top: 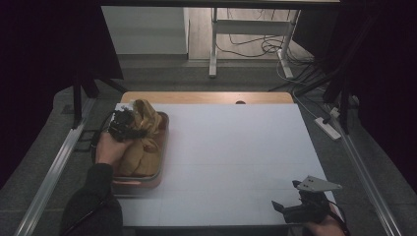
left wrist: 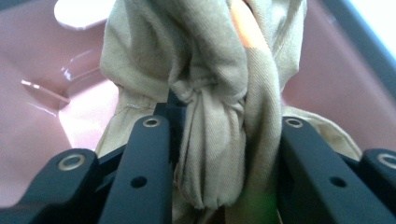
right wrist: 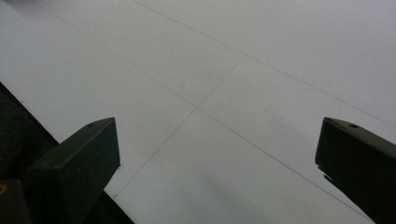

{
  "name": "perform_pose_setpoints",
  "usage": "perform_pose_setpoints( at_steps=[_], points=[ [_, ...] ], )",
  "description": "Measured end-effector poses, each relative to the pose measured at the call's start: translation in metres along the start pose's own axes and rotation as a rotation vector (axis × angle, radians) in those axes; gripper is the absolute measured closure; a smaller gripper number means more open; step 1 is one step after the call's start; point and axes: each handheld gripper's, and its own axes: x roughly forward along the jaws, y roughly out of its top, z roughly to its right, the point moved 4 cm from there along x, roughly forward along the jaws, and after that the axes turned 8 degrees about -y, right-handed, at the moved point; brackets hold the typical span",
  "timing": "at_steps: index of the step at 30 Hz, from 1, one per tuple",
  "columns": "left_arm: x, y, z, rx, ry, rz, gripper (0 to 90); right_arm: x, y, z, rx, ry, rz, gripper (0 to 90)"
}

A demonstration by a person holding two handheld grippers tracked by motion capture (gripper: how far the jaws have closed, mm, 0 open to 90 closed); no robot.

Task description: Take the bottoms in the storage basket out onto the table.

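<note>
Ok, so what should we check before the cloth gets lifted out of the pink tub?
1. Grip: left gripper has its jaws closed on a bunched fold of the tan cloth: ok.
2. Whole cloth gathered: most of it lies loose in the pink tub; some may trail: not ok.
3. Snags: whether cloth is caught under itself or on the tub rim: cannot tell.
4. Tub staying put: nothing holds it down: not ok.
5. Landing spot: the white table beside the tub is bare: ok.
6. Right gripper sits open at the table's near edge, free to help: ok.
</note>
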Motion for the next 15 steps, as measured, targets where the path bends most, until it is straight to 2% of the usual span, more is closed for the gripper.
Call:
perform_pose_setpoints(
  at_steps=[6, 9, 10, 15],
  points=[
    [-0.014, 0.004, 0.005, 0.018, -0.008, 0.056, 68.5, 0.0, 0.0, 0.0, 0.001, 0.002, 0.003, 0.1],
    [-0.019, 0.006, 0.006, 0.015, -0.017, 0.076, 68.5, 0.0, 0.0, 0.0, -0.001, 0.0, 0.002, 0.1],
    [-0.024, 0.007, 0.007, 0.012, -0.025, 0.095, 68.5, 0.0, 0.0, 0.0, -0.001, 0.0, 0.002, 0.1],
    [-0.034, 0.009, 0.009, 0.018, -0.024, 0.13, 68.5, 0.0, 0.0, 0.0, -0.001, 0.0, 0.003, 0.1]
  ],
)
